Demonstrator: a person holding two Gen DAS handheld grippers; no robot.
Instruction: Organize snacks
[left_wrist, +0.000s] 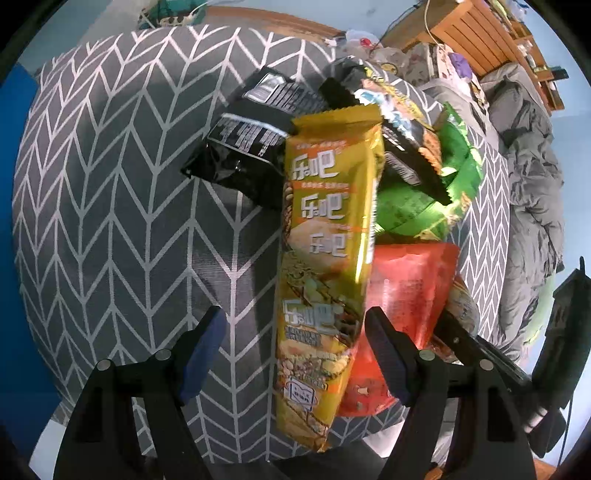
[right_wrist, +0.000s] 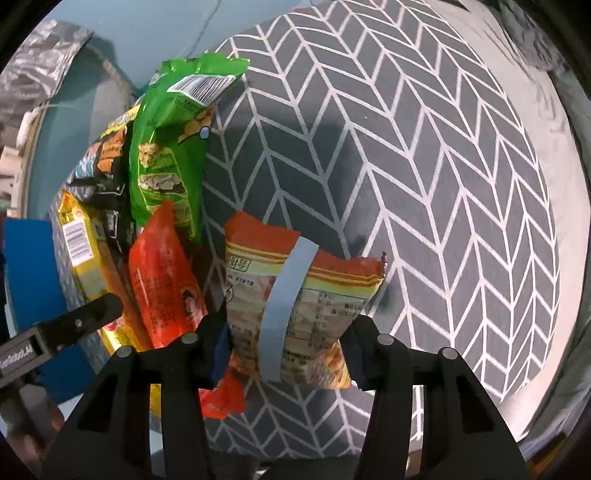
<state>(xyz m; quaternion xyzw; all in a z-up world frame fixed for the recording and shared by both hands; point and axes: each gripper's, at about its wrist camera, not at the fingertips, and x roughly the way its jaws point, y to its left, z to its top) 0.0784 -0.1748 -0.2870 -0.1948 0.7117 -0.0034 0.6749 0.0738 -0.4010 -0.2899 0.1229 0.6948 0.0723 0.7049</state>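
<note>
1. Round cushion (left_wrist: 110, 184), grey with a white herringbone pattern: our work surface. All the snacks lie on it, heaped toward one side, which leaves bare cloth for sorting.

2. Yellow snack pack (left_wrist: 328, 240), long, topmost on the heap. It runs between the fingers of our left gripper (left_wrist: 295, 354), which stand wide apart on either side without pressing it; we judge this a straddle ahead of a pick.

3. Green snack bag (right_wrist: 170, 147), red pouch (right_wrist: 162, 280) and black packets (left_wrist: 240, 155): overlapping one another in the heap, not yet sorted.

4. Orange-and-yellow snack bag (right_wrist: 295, 310), lying apart from the heap with a pale blue band (right_wrist: 286, 306) round it. Our right gripper (right_wrist: 286, 354) has its fingers close against both sides; they appear to pinch the bag, though contact is hard to confirm.
</note>
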